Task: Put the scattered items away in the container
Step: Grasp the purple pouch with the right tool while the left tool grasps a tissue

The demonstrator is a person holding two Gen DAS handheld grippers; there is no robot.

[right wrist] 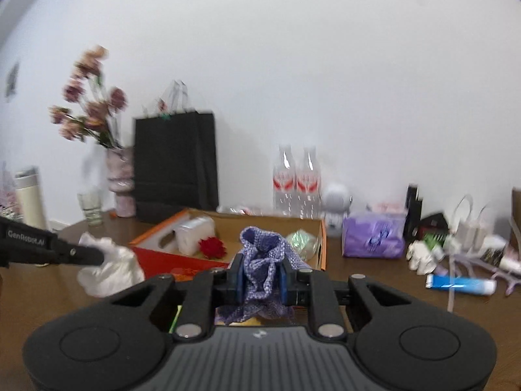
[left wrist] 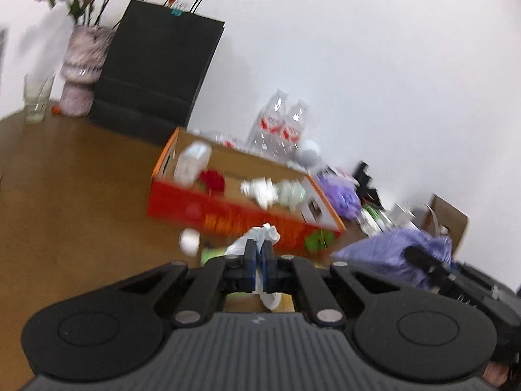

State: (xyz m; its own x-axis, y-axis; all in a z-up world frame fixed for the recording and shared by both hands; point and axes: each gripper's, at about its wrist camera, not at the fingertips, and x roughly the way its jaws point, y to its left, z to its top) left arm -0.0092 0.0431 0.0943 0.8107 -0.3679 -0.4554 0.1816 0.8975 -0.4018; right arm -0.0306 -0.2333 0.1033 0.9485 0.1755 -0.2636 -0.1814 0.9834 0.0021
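L hand-held gripper [left wrist: 259, 250] clamps white bag [left wrist: 257, 234]; R hand-held gripper [right wrist: 262, 268] clamps purple cloth [right wrist: 263, 254]

— Can any writing be read here?

— One piece, in the right wrist view: white letters "GenRobot.AI" on the side of the black left gripper [right wrist: 97, 255] body that reaches in from the left edge of the frame.

— What about the red box [right wrist: 182, 265] in the middle?

— Its front carries yellow print, but it is too blurred to read in either view.

— And the two water bottles [right wrist: 298, 179] against the wall?

— Red-and-white labels, no legible letters. The purple pack [right wrist: 374, 238] at the right has a darker mark on its face, unreadable too, and the blue tube [right wrist: 460, 285] at lower right shows only white streaks.
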